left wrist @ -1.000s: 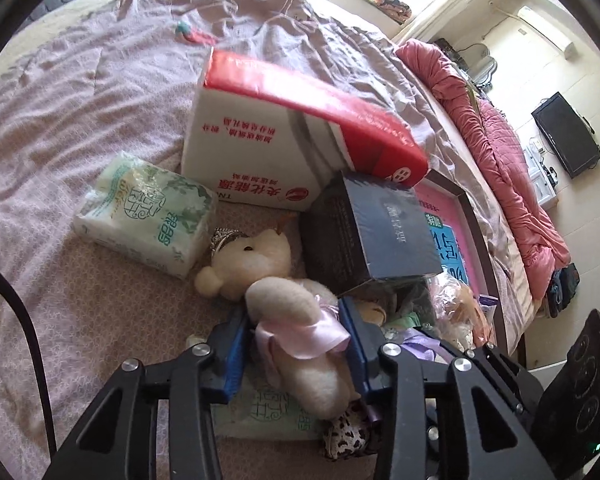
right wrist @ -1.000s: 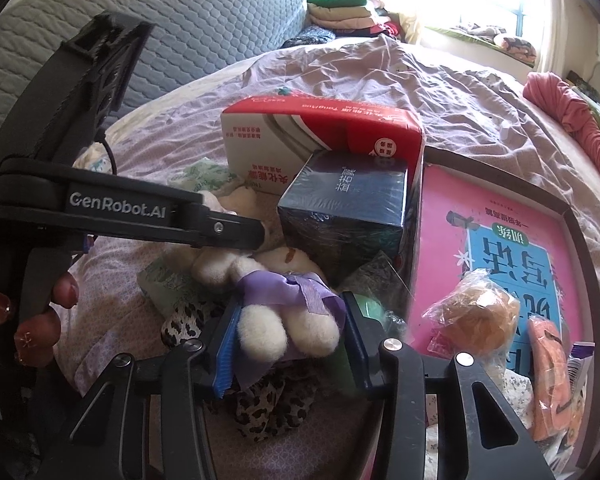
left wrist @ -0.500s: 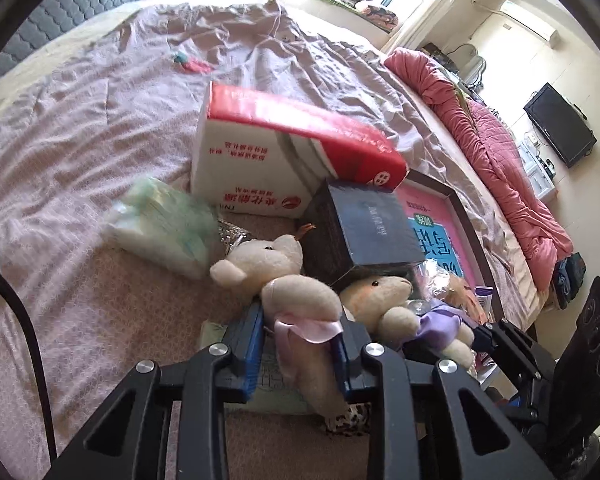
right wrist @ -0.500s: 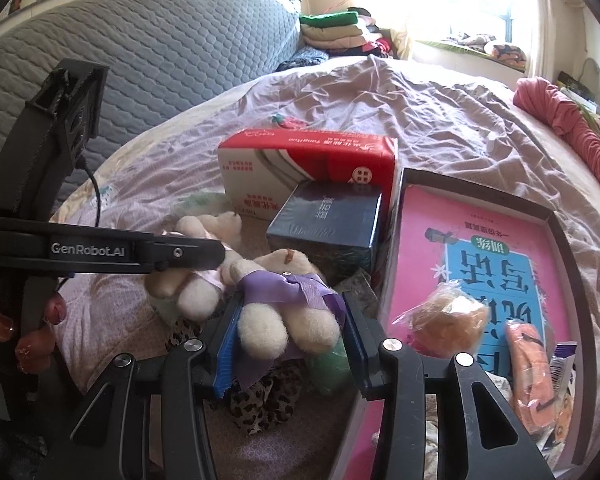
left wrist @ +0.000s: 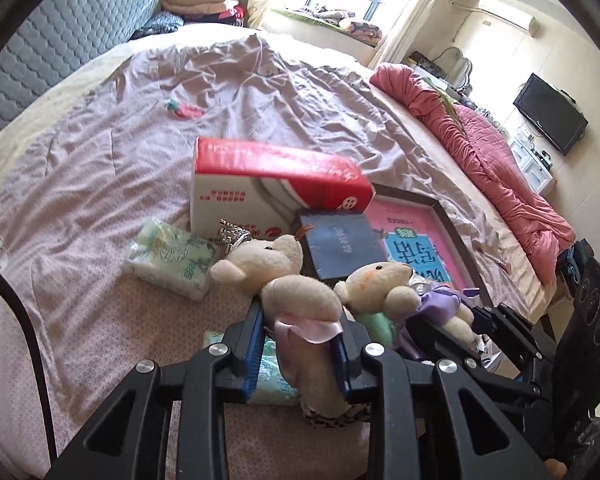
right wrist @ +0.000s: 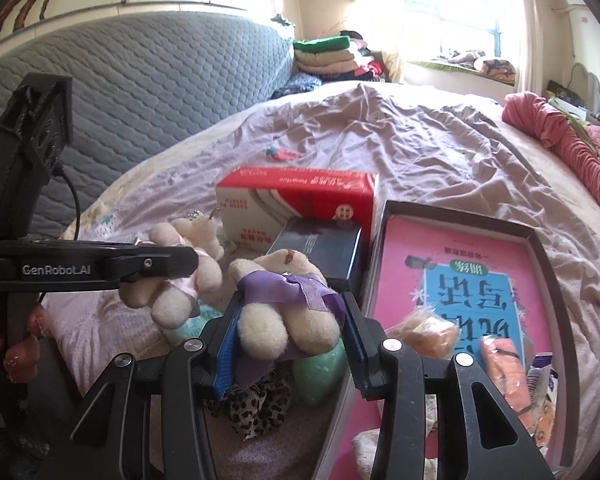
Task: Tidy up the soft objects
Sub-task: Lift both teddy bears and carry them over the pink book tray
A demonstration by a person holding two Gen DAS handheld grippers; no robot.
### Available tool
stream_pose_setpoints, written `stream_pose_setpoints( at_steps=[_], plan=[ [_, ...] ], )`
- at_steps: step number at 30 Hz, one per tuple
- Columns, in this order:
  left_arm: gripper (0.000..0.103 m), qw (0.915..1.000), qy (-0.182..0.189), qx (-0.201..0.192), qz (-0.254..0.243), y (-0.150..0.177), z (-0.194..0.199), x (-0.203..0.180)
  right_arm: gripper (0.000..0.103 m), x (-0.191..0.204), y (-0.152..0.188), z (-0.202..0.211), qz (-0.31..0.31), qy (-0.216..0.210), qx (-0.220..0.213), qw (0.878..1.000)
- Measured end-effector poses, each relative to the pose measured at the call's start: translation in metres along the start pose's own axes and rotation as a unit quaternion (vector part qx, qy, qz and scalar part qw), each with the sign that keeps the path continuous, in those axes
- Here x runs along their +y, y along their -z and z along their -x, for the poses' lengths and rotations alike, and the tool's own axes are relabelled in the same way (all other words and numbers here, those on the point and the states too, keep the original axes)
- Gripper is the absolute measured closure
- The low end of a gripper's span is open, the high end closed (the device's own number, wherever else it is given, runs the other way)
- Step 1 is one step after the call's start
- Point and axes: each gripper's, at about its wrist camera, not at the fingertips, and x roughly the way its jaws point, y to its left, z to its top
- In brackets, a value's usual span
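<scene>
A: What has the left gripper got?
B: It pinches a fuzzy cream bear with a pink ribbon, lifted above the wrinkled bedsheet.
A: And the right gripper?
B: Clamped on a plush bear in purple satin, beside the glossy red box.

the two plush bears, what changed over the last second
The left gripper closed tighter on the cream plush bear with the pink ribbon and lifted it. The right gripper raised the cream plush bear in the purple cloth. The red and white tissue box and the dark blue box stayed.
</scene>
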Motion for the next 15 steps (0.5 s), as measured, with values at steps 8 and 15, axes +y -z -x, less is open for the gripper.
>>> stream_pose_setpoints(
  at_steps=[8,15],
  plan=[
    [0.073,0.9998,0.004,-0.01,-0.016,0.0,0.014,-0.015,0.056,-0.007,-0.004,0.019,-0.01,0.003,-0.024,1.0],
    [0.073,0.9993,0.008,-0.016,-0.033,-0.001,0.023,-0.036,0.056,-0.014,-0.004,0.035,-0.019,0.009,-0.041,0.999]
  ],
)
